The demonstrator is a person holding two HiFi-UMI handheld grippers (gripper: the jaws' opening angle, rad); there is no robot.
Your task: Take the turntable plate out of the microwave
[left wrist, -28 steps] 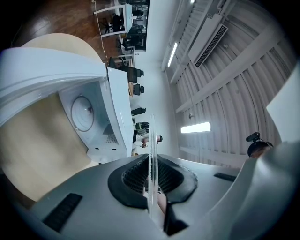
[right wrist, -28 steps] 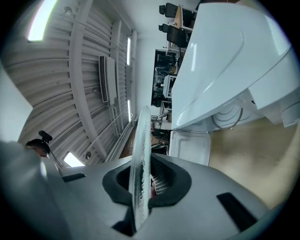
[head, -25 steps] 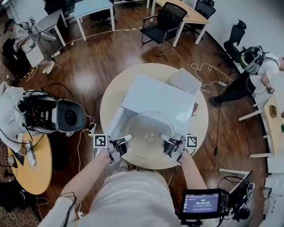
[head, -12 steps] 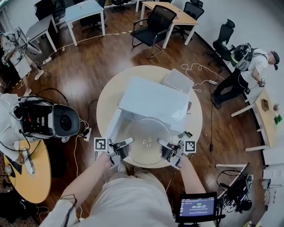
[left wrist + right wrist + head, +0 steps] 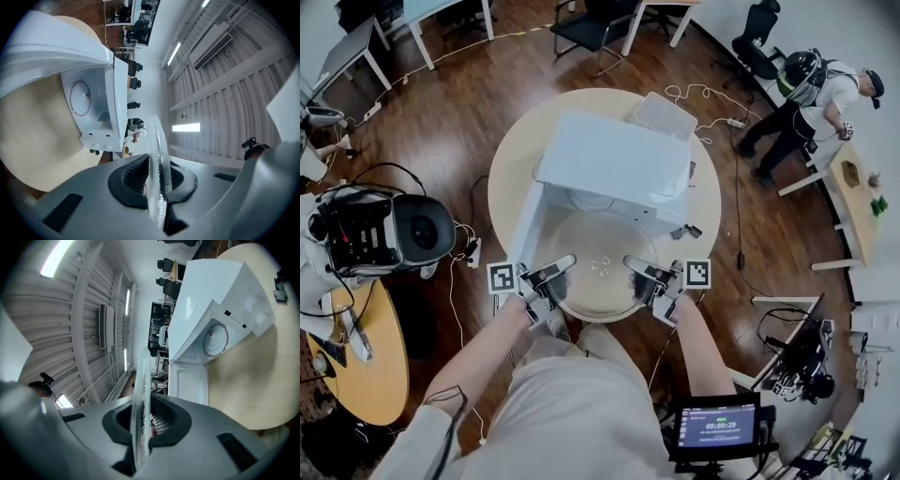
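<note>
The round clear glass turntable plate (image 5: 598, 272) hangs flat just in front of the open white box microwave (image 5: 614, 159), over the near side of the round pale wood desk (image 5: 508, 178). My left claw (image 5: 559, 270) pinches its left rim and my right claw (image 5: 634, 269) pinches its right rim, both squeezed tight on the glass. I only hold thin, slippery edges. If one hand tips or pulls faster, I think the plate could slide out, fall and break.

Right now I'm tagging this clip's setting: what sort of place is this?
Likely an office-style lab set up for recording: black swivel office chairs, grey desks, and another person wearing a head-mounted rig.
</note>
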